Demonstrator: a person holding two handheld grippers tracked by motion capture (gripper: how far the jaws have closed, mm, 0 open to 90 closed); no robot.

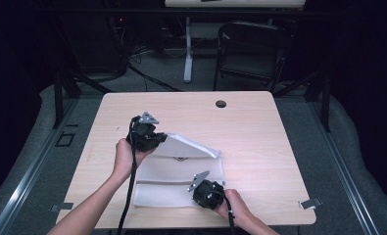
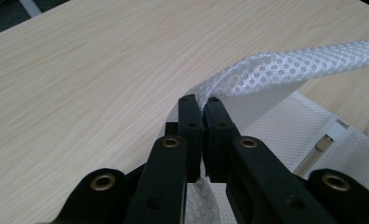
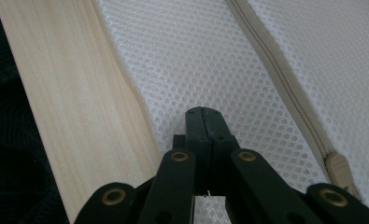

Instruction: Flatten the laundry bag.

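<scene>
A white mesh bag (image 1: 181,169) with a beige zipper (image 3: 285,84) lies on the light wooden table (image 1: 259,127). My left gripper (image 1: 164,139) is shut on the bag's far left corner and holds that flap of the mesh bag (image 2: 289,63) up off the table, folded over toward the right. In the left gripper view my left gripper (image 2: 201,100) has the mesh pinched between its jaws. My right gripper (image 1: 197,196) sits at the bag's front right part, pointing left along the front edge. There my right gripper (image 3: 203,112) is shut, tips low over the mesh bag (image 3: 196,56), nothing visibly between them.
A round cable hole (image 1: 221,104) is in the table's far side. Metal clips (image 1: 310,203) sit at the front corners. A dark folding chair (image 1: 252,49) and a desk leg stand beyond the table. The zipper pull (image 3: 341,168) lies right of my right jaws.
</scene>
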